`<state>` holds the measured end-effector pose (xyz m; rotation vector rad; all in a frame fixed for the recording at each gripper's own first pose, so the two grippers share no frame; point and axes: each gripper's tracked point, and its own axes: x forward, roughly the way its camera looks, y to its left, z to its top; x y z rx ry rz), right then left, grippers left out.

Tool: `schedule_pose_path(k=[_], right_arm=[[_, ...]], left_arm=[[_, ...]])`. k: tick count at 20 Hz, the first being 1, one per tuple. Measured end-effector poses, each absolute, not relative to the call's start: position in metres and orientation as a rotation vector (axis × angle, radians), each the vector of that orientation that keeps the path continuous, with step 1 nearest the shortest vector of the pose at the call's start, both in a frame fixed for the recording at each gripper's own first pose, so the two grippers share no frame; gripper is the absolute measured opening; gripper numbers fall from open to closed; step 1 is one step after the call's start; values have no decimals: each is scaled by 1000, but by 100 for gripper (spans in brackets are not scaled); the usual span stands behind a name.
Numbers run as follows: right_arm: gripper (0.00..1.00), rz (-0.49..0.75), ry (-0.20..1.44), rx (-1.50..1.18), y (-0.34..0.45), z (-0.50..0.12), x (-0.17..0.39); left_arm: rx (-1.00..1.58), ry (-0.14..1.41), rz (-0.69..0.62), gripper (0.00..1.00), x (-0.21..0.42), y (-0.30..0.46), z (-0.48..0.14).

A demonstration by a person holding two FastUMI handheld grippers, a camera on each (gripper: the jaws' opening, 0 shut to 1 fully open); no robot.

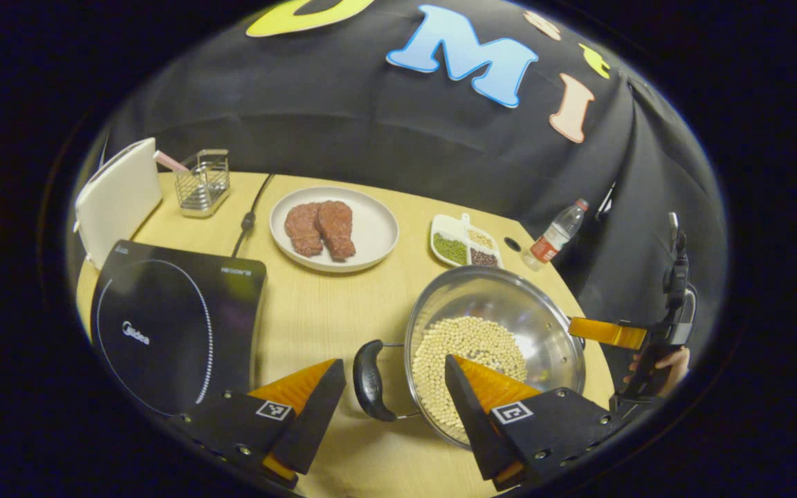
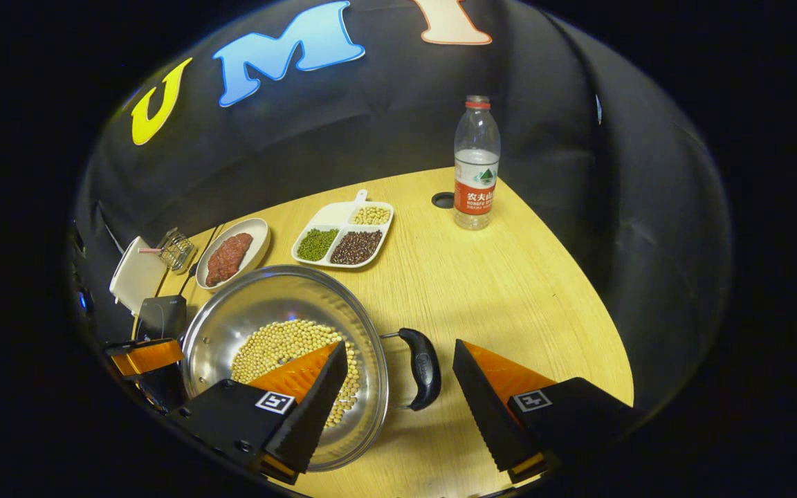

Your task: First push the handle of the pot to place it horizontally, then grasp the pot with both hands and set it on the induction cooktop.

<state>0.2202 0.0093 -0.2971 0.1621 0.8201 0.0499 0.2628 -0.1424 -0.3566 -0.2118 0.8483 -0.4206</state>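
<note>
Both grippers (image 1: 388, 394) (image 2: 398, 387) are straddling the pot (image 1: 509, 318) handles, jaws apart; uneven lifting risks spilling beans (image 1: 461, 353) toward 9 o'clock.

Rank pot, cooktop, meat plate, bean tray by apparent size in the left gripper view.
1. pot and cooktop: look about equal, and both sit nearest the camera, so no ranking.
2. meat plate
3. bean tray

On the table I count one shiny steel pot (image 1: 509, 311) of beans, one black cooktop (image 1: 163, 325), two white dishes (image 1: 371, 228) (image 1: 443, 225), one clear plastic bottle (image 2: 476, 166), one wire rack (image 1: 203, 181).
</note>
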Motion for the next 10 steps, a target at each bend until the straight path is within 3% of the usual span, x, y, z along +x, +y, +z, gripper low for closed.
schedule_pose_path(k=[2, 3, 4, 6, 7, 8, 9, 10], right_arm=[[98, 86, 836, 178, 16, -310, 226], [93, 98, 839, 197, 20, -315, 229], [97, 96, 837, 198, 22, -320, 232], [97, 112, 811, 164, 23, -323, 236], [89, 121, 801, 145, 24, -325, 238], [96, 130, 799, 132, 24, -329, 238], [96, 136, 806, 124, 25, -333, 238], [89, 139, 815, 112, 24, -338, 237]], left_arm=[[-222, 863, -403, 88, 269, -143, -375], [-229, 861, -400, 88, 272, -145, -381], [-240, 863, -397, 95, 274, -147, -387], [-254, 877, -382, 88, 273, -150, -395], [-254, 881, -375, 82, 274, -152, -399], [-256, 878, -373, 82, 274, -154, -401], [-258, 877, -373, 85, 275, -156, -403], [-259, 883, -378, 85, 275, -159, -405]])
